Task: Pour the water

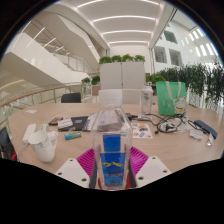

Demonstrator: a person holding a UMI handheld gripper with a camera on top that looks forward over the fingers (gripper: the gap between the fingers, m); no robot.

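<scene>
The gripper (113, 168) clamps a blue-labelled water bottle (113, 150) upright between its pink pads. On the worktop (150, 145), a white cup (44, 147) stands at nine o'clock from it.

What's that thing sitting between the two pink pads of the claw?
In the gripper view, a clear plastic water bottle with a blue label stands upright between the claw's fingers, with the cluttered table beyond it.
</scene>
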